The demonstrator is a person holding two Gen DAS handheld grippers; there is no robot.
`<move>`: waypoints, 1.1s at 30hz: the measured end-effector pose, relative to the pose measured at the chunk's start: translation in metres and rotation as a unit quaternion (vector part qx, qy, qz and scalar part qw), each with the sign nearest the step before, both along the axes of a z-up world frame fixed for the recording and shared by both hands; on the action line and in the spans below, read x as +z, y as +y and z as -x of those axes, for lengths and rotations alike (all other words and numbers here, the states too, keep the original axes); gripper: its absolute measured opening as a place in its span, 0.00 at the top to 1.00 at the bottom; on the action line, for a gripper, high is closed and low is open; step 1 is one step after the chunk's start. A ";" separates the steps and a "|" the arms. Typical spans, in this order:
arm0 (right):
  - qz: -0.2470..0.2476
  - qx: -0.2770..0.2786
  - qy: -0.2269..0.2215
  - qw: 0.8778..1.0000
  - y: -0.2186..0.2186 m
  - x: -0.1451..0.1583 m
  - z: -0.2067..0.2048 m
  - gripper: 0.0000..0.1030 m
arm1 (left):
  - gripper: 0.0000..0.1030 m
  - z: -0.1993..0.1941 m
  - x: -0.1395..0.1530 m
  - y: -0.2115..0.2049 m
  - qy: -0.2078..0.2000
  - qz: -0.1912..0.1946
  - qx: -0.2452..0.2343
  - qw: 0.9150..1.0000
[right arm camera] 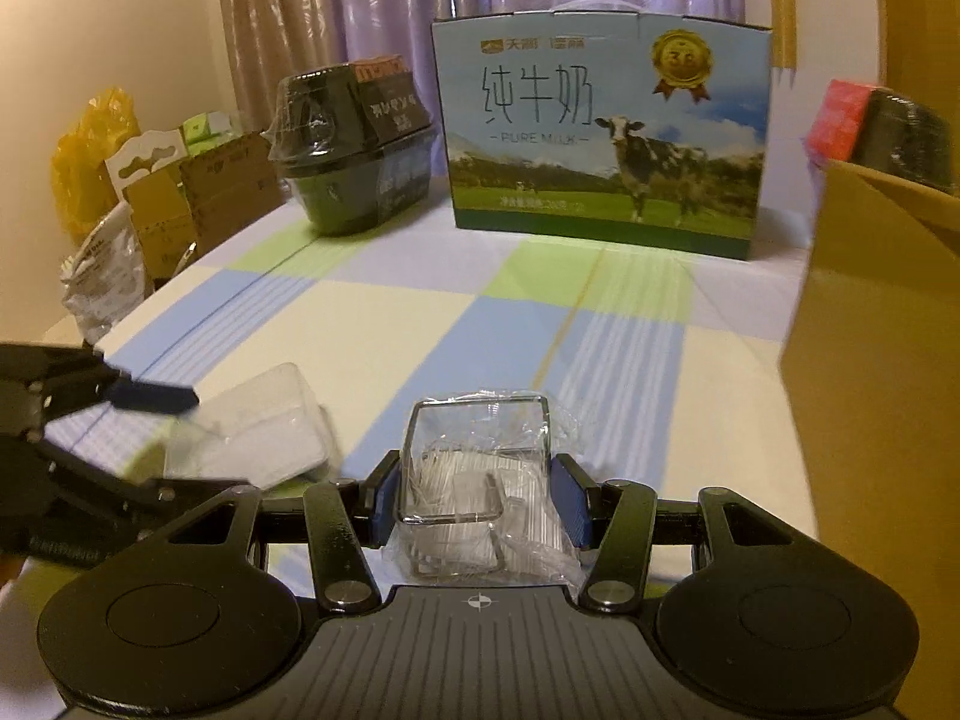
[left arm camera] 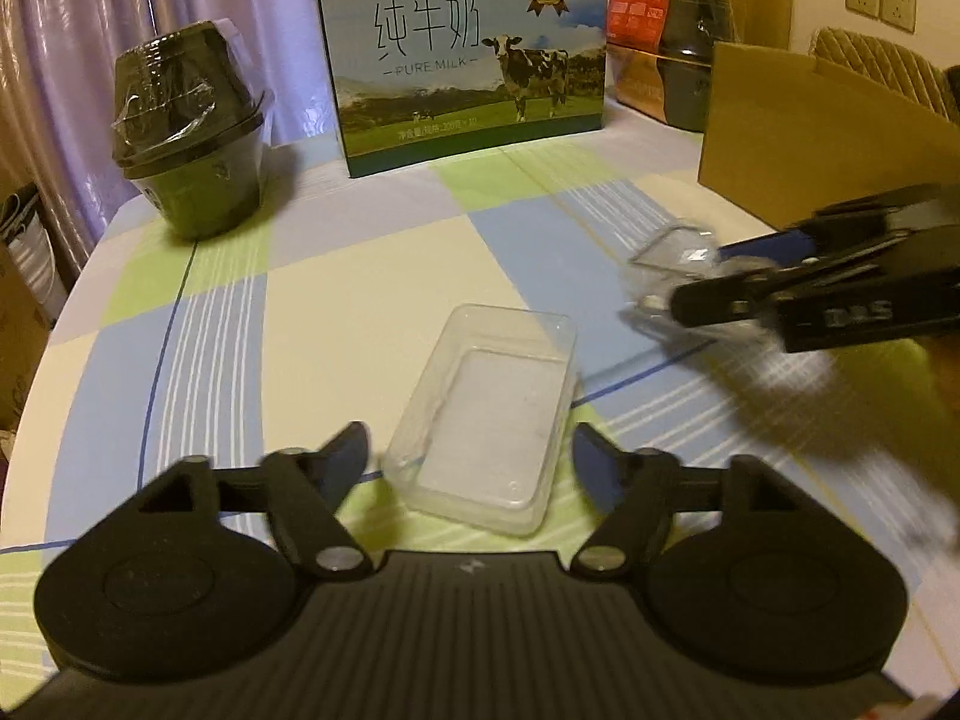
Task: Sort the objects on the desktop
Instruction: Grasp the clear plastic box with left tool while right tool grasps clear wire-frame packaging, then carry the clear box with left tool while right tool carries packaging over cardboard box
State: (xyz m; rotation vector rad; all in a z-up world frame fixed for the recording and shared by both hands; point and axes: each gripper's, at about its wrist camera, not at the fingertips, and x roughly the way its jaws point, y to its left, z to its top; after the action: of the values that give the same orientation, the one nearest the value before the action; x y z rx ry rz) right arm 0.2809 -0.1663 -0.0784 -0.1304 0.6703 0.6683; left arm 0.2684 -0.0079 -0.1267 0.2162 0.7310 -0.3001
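Observation:
A clear, empty plastic tray (left arm camera: 486,414) lies on the checked tablecloth. My left gripper (left arm camera: 468,456) stands open, with its fingers on either side of the tray's near end and apart from it. In the right wrist view the same tray (right arm camera: 264,426) sits at the left, between the left gripper's (right arm camera: 210,444) spread fingers. My right gripper (right arm camera: 477,498) is shut on a small clear box with crinkled film (right arm camera: 480,462), its blue pads (right arm camera: 569,501) pressed on both sides. The left wrist view shows the right gripper (left arm camera: 696,279) blurred at the right, with that box (left arm camera: 678,258) in it.
An open cardboard box (left arm camera: 810,144) (right arm camera: 870,360) stands at the right. A pure-milk carton (left arm camera: 468,60) (right arm camera: 600,138) stands at the back of the table. A wrapped black bowl pack (left arm camera: 192,132) (right arm camera: 354,150) is at back left, another (left arm camera: 690,60) at back right. Bags and cartons (right arm camera: 150,198) lie beyond the table's left edge.

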 end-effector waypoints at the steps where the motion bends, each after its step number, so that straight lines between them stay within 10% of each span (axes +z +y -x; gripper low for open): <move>1: 0.001 -0.002 0.001 1.000 -0.003 0.000 0.002 0.52 | 0.28 -0.001 -0.001 0.000 0.000 -0.002 -0.004 1.000; 14: -0.017 -0.030 -0.002 0.999 -0.020 0.028 0.016 0.52 | 0.50 -0.007 0.006 -0.008 0.031 -0.013 -0.005 0.999; 33: -0.029 -0.139 -0.108 0.984 -0.174 0.156 0.090 0.52 | 0.50 0.064 0.151 -0.164 -0.034 0.093 -0.053 0.994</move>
State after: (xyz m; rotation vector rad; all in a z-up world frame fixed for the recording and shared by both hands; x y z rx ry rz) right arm 0.1913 -0.3404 0.0777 -0.0518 0.4476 0.3963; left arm 0.2040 -0.1718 0.0240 0.0888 0.6214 -0.4580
